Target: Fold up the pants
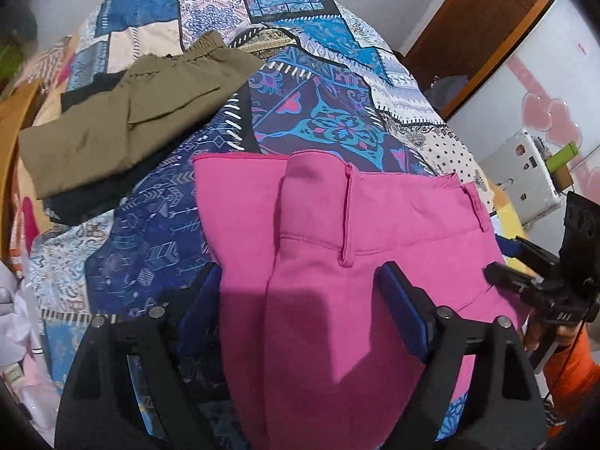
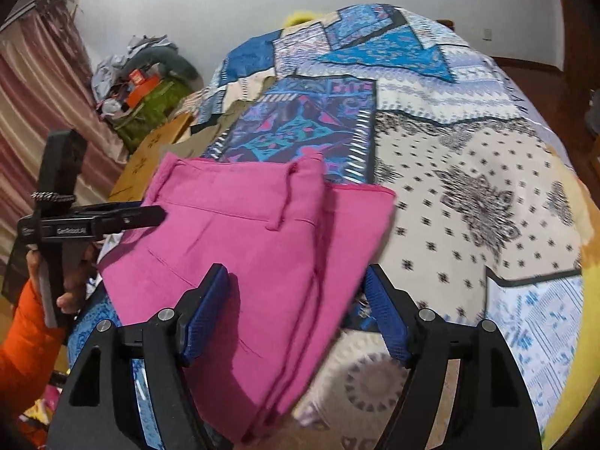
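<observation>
On the patterned bedspread (image 2: 468, 157) the pink pants (image 1: 337, 281) are laid folded, waistband uppermost. Both the left gripper (image 1: 300, 300) and right gripper (image 2: 296, 311) are held apart above the cloth, gripping nothing, probably so the fold can be checked.

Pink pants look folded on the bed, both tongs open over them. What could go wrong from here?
1. The pink pants lie near the bedspread's edge; a push from the left tongs may slide them off.
2. In the right wrist view the layers fan out unevenly at the near edge; closing the right tongs could catch only some and undo the fold.
3. The olive pants lie close; dragging may disturb them.
</observation>
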The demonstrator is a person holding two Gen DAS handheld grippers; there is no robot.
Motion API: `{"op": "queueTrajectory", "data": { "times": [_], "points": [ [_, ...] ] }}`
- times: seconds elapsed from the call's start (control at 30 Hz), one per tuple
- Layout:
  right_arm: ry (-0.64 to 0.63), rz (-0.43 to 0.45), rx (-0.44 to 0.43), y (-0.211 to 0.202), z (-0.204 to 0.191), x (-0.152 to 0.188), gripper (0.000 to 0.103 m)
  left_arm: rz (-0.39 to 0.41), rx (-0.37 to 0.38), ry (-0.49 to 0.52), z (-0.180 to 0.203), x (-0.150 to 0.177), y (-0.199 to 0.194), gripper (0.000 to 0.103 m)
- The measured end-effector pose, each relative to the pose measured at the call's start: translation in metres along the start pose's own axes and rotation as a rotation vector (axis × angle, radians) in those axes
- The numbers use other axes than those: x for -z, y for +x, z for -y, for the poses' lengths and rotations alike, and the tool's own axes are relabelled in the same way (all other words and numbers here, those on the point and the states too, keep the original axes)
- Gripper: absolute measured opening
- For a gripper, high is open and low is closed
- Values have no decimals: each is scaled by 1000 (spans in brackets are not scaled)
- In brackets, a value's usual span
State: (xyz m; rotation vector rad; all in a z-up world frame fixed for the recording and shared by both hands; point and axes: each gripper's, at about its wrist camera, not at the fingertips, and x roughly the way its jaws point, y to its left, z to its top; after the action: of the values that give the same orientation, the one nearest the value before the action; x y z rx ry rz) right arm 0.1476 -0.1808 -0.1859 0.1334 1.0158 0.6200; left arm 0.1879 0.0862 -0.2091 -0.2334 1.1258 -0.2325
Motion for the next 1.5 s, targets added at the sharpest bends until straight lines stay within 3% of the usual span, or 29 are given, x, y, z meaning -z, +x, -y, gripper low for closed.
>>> {"op": "queueTrajectory", "data": {
  "times": [0.07, 0.2, 0.27, 0.4, 0.7, 1.13, 1.3, 1.5],
  "points": [
    [-23, 1, 1, 3, -3, -1, 67, 4, 9, -3, 2, -2, 1, 75],
    [-17, 9, -13, 7, -4, -6, 41, 29, 12, 1, 8, -6, -4, 47],
    [-5, 16, -10, 7, -2, -9, 32, 55, -8, 8, 11, -7, -10, 37],
    [-6, 50, -9, 0, -3, -14, 17, 86, -10, 19, 15, -9, -22, 24],
    [-99, 143, -15, -19, -31, -49, 12, 229, -124, 122, 34, -22, -69, 21],
    [-246, 310, -36, -25, -96, -137, 12, 438, -198, 84, -11, -87, -152, 21],
    [-297, 321, -48, -5, -121, -165, 12, 461, -229, 44, -42, -100, -157, 21],
    [-322, 291, -67, 38, -134, -189, 12, 431, -256, -25, -89, -113, -136, 21]
  ]
}}
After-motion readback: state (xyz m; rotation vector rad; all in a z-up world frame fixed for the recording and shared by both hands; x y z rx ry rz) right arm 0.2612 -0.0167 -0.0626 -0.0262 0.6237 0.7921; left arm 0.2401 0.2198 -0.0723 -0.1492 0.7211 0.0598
